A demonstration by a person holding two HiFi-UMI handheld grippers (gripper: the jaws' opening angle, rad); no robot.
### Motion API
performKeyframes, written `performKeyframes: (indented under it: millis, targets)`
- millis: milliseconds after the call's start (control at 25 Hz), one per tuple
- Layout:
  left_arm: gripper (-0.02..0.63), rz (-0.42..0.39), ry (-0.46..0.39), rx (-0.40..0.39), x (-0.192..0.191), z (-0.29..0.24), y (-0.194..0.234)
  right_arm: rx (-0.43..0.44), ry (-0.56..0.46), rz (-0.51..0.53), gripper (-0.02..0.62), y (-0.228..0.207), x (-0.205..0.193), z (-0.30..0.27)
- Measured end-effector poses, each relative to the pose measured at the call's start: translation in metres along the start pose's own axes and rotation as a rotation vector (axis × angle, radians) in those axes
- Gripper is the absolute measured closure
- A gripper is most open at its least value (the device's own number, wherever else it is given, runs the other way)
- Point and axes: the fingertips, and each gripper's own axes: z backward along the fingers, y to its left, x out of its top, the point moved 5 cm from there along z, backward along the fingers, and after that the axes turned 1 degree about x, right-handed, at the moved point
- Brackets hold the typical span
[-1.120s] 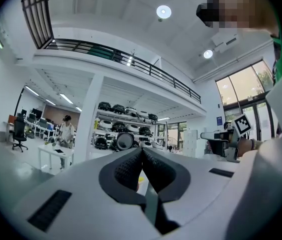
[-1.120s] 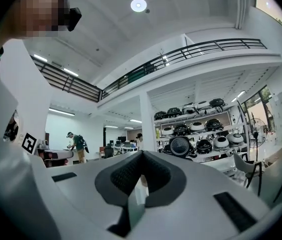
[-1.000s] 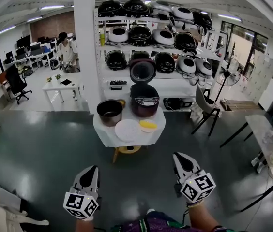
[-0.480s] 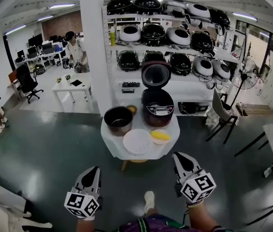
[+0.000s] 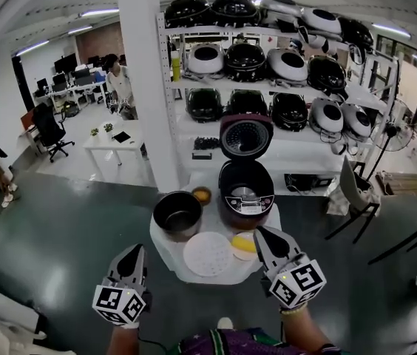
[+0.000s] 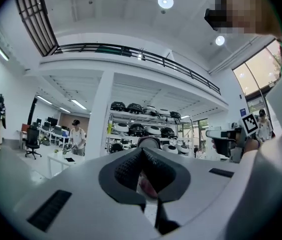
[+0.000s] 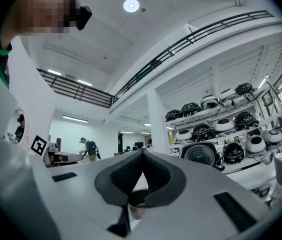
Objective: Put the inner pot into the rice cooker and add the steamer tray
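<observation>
The left gripper (image 5: pixel 135 251) and the right gripper (image 5: pixel 260 232) were held side by side, apart, pointing forward and roughly level. Each had its fingers closed together with nothing between them.

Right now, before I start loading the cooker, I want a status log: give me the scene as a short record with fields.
table: small, round, white cloth
rice cooker: on the table's far side, lid up
inner pot: on the table, left of the rice cooker, not in it
steamer tray: white, lying flat on the table's near side
left gripper: shut, holding nothing
right gripper: shut, holding nothing
</observation>
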Motion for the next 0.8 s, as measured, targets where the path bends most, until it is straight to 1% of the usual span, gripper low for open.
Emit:
performKeyframes:
  millis: [120, 280, 400, 600, 640, 720, 760, 800]
  targets:
    - [0.584, 0.012, -0.025, 0.046, 0.004, -0.038, 0.008, 0.024, -0.001, 0.005, 0.591, -0.028, 0.002, -0.022]
    - [0.584, 0.003, -0.033, 0.07, 0.009, -0.071, 0.013, 0.04, 0.008, -0.007, 0.591, -0.056, -0.002, -0.048]
    - [0.583, -0.011, -0.037, 0.084, 0.008, -0.084, 0.019, 0.059, 0.014, -0.01, 0.591, -0.064, -0.008, -0.064]
    - [0.576, -0.015, -0.035, 0.087, 0.0, -0.099, 0.033, 0.082, 0.023, -0.007, 0.591, -0.068, -0.015, -0.085]
    - [0.55, -0.014, -0.031, 0.087, -0.001, -0.101, 0.036, 0.084, 0.024, -0.004, 0.591, -0.068, -0.015, -0.087]
    - [0.46, -0.002, -0.025, 0.075, -0.002, -0.107, 0.037, 0.082, 0.024, 0.0, 0.591, -0.07, -0.014, -0.088]
    - [0.425, 0.003, -0.03, 0.065, 0.001, -0.109, 0.037, 0.079, 0.022, 0.002, 0.589, -0.071, -0.014, -0.088]
    - [0.375, 0.002, -0.041, 0.057, 0.004, -0.111, 0.036, 0.077, 0.018, 0.005, 0.591, -0.072, -0.013, -0.089]
